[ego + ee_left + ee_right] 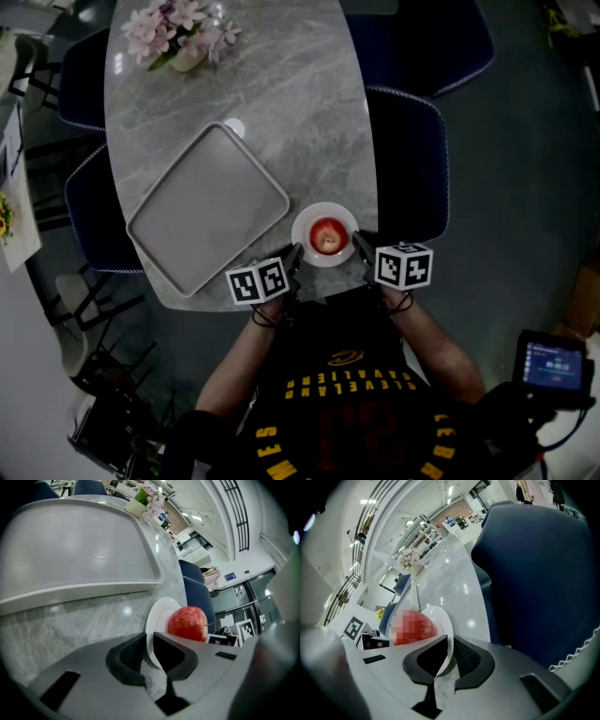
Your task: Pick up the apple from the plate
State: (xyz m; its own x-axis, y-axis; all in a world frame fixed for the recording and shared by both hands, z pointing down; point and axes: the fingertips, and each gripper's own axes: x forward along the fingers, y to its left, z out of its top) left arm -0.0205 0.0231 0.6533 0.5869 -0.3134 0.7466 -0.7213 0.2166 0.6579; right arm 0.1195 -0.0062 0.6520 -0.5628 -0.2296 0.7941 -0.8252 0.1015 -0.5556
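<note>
Near the frame's lower middle, the left gripper point(296, 254) and right gripper point(359, 243) each pinch the plate point(325, 208) by its rim. If the plate tips, the apple point(327, 235) could roll off.

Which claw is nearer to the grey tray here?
Left. The left claw grips the plate on its tray-side rim, close to the tray; the right claw grips the opposite rim, beyond the apple.
</note>
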